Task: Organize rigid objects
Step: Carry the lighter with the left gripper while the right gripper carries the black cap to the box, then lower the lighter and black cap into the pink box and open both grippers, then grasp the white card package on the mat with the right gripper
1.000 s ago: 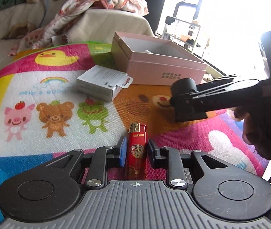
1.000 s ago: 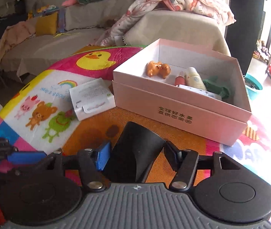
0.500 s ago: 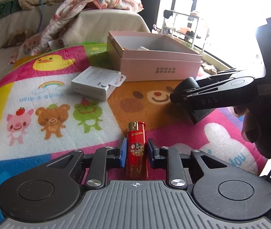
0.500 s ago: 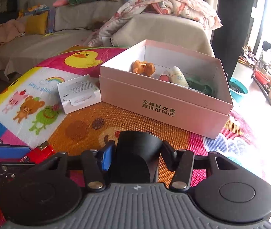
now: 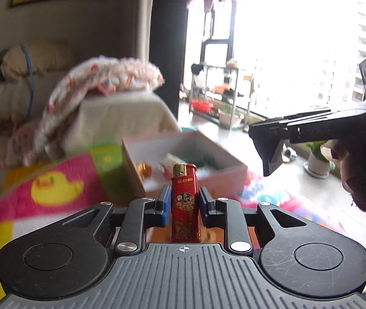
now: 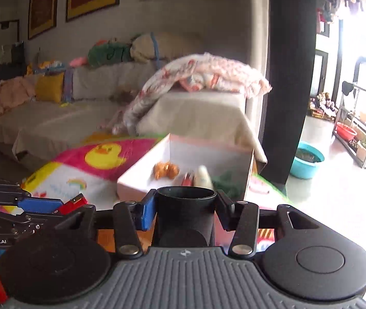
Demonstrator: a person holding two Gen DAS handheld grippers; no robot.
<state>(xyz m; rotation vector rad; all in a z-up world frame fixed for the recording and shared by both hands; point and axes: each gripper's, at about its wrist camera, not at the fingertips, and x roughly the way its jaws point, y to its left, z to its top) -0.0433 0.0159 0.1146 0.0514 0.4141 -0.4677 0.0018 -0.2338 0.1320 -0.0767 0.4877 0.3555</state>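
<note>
My left gripper (image 5: 183, 200) is shut on a red lighter (image 5: 185, 200) and holds it upright in the air, in front of the open pink box (image 5: 183, 159). The lighter also shows in the right wrist view (image 6: 73, 204). My right gripper (image 6: 185, 206) is shut on a black cup-shaped object (image 6: 185, 213), lifted before the box (image 6: 183, 162). It shows at the right of the left wrist view (image 5: 267, 139) with the black object (image 5: 269, 154). The box holds an orange toy (image 6: 166, 170), a small bottle (image 6: 203, 176) and a green thing (image 6: 228, 181).
A colourful play mat with a yellow duck (image 6: 104, 155) covers the surface. Behind it stand a sofa (image 6: 54, 113) and a patterned blanket (image 6: 203, 74). A blue basin (image 6: 307, 159) and a metal shelf (image 6: 363, 128) stand at the right by the window.
Both grippers have risen off the mat and moved toward the box with their objects. The views now tilt up to the wall and window. The white packet has left view.
</note>
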